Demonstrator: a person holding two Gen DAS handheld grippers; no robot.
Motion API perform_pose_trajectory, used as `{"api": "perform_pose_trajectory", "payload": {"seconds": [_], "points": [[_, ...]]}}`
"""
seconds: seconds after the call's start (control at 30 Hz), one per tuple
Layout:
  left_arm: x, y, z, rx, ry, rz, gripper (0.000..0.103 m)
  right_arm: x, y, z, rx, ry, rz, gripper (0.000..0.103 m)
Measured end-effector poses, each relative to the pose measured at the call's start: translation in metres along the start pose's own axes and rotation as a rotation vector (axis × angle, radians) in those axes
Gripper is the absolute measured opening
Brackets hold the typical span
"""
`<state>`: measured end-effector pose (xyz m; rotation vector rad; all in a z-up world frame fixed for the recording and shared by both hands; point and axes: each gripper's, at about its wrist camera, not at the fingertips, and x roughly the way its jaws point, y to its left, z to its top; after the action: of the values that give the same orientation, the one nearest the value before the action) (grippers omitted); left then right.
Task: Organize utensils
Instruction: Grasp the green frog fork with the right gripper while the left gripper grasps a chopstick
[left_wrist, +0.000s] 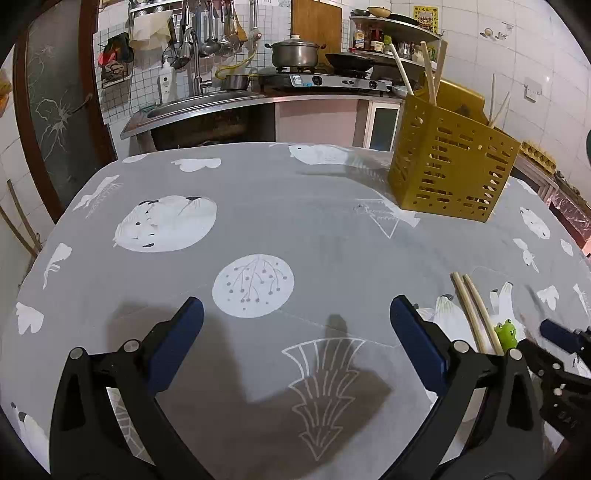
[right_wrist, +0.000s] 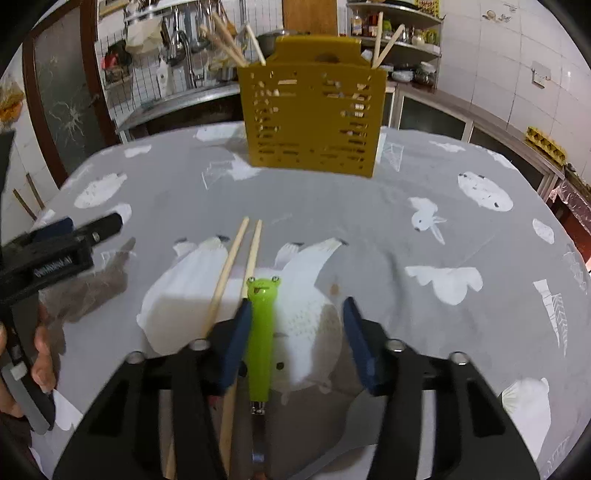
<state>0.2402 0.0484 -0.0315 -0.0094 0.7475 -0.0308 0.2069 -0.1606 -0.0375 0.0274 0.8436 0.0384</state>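
Note:
A yellow slotted utensil holder stands at the far side of the grey table with several chopsticks in it; it also shows in the left wrist view. Two wooden chopsticks and a utensil with a green frog handle lie on the cloth. My right gripper is open, its jaws around the frog handle, the left pad close beside it. My left gripper is open and empty above the cloth, left of the chopsticks and frog head.
The table carries a grey cloth with white prints. Behind it are a sink, a stove with a pot and pan, and shelves. The left gripper shows at the left edge of the right wrist view.

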Motion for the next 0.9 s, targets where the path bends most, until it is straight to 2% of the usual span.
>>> {"api": "perform_pose_trajectory", "payload": {"seconds": [0.13,0.27,0.37,0.4,0.5,0.9], "points": [[-0.001,-0.003,0.004,-0.001,0.002,-0.002,0.098,0.006,0.007,0.000,-0.009,0.026,0.011,0.040],[0.000,-0.008,0.006,-0.003,0.010,-0.009,0.098,0.013,0.013,0.003,-0.020,0.057,0.017,0.028],[0.001,-0.014,0.006,-0.004,0.020,-0.017,0.098,0.019,0.013,0.005,-0.028,0.074,0.015,0.024],[0.002,-0.018,0.006,-0.004,0.026,-0.021,0.098,0.020,0.012,0.006,-0.026,0.071,0.016,0.017],[0.004,-0.028,0.005,0.003,0.040,-0.033,0.098,0.021,0.003,0.009,-0.002,0.072,0.044,0.016],[0.014,-0.088,-0.002,0.070,0.102,-0.103,0.097,0.024,-0.064,0.022,0.082,0.047,-0.030,0.016]]}}
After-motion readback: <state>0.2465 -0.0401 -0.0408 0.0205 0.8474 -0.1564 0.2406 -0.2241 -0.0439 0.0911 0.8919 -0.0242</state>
